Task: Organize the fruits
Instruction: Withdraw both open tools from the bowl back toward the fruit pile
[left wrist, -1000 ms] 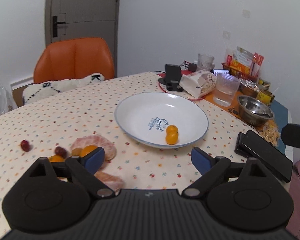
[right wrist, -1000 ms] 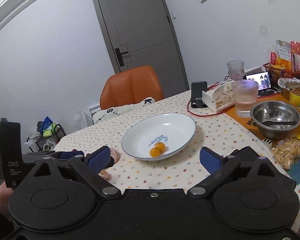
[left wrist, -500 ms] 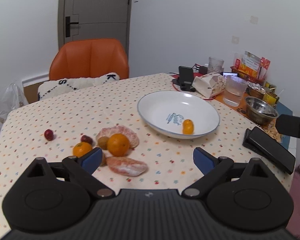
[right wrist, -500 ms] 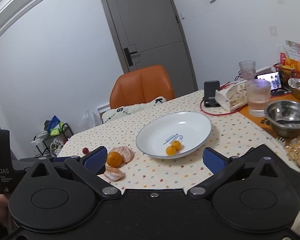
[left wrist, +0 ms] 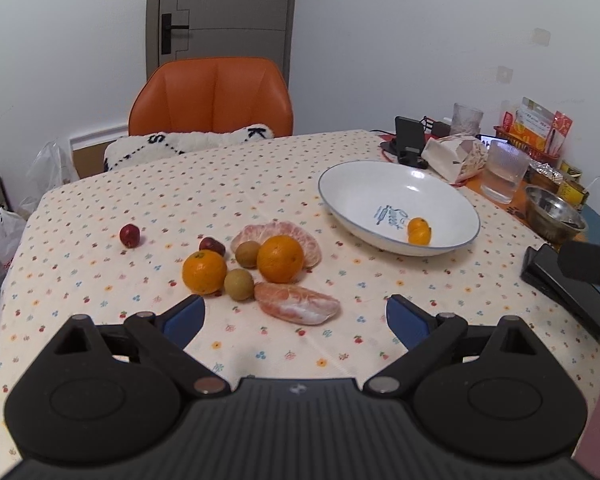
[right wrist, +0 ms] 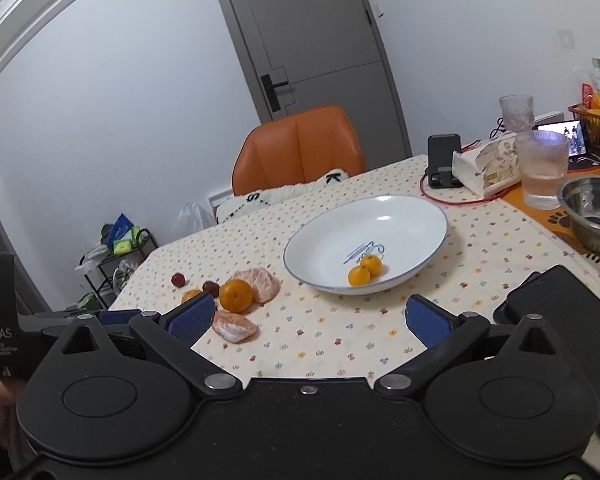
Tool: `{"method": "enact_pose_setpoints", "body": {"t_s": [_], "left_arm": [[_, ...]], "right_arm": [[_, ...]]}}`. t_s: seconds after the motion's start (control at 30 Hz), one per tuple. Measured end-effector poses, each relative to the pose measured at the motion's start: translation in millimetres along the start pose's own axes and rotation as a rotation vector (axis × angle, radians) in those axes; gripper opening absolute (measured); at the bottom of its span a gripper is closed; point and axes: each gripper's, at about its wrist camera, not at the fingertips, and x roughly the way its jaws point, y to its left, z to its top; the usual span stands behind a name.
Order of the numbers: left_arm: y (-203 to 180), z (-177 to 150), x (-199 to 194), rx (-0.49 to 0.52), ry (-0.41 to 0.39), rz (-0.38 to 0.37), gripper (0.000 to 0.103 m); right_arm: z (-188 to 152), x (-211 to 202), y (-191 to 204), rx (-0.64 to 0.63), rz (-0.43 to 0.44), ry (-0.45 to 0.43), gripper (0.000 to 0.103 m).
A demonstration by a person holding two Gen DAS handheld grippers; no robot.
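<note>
Fruits [left wrist: 280, 258] lie clustered on the bench [left wrist: 100, 200] just ahead of the released, empty left gripper [left wrist: 295, 318], two small oranges [left wrist: 418, 230] already in the white plate [left wrist: 340, 188], both grippers having drawn back since before, right gripper [right wrist: 310, 316] likewise spread.

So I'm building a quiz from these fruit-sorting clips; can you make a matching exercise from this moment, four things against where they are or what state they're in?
Things:
1. Two small oranges
2. Peeled segment piece
3. Left gripper
4. Metal bowl

Places or states:
A. open, holding nothing
B. inside the white plate
C. on the orange mat, right of the plate
D. on the tablecloth, nearest the left gripper

Pairs: 1-B, 2-D, 3-A, 4-C
</note>
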Motion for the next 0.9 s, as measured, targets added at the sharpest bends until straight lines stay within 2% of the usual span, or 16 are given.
{"method": "enact_pose_setpoints", "body": {"t_s": [0.23, 0.37, 0.7, 0.83, 0.9], "left_arm": [[1.0, -5.6, 11.3, -0.019, 0.022, 0.030, 0.096], [5.4, -10.3, 16.5, -0.058, 0.021, 0.045, 0.096], [15.3, -14.0, 22.6, -0.093, 0.013, 0.070, 0.091], [22.7, -12.2, 23.1, -0.110, 0.004, 0.082, 0.086], [26.4, -10.4, 24.9, -0.125, 0.009, 0.079, 0.080]], "right_arm": [[-6.8, 14.2, -9.8, -0.013, 0.010, 0.035, 0.103], [-12.0, 23.7, -17.6, -0.017, 0.007, 0.059, 0.091], [-22.7, 66.2, -7.4, -0.038, 0.128, 0.148, 0.070], [-23.8, 84.3, 3.3, -0.047, 0.185, 0.168, 0.069], [-24.1, 93.8, 9.0, -0.050, 0.212, 0.175, 0.068]]}}
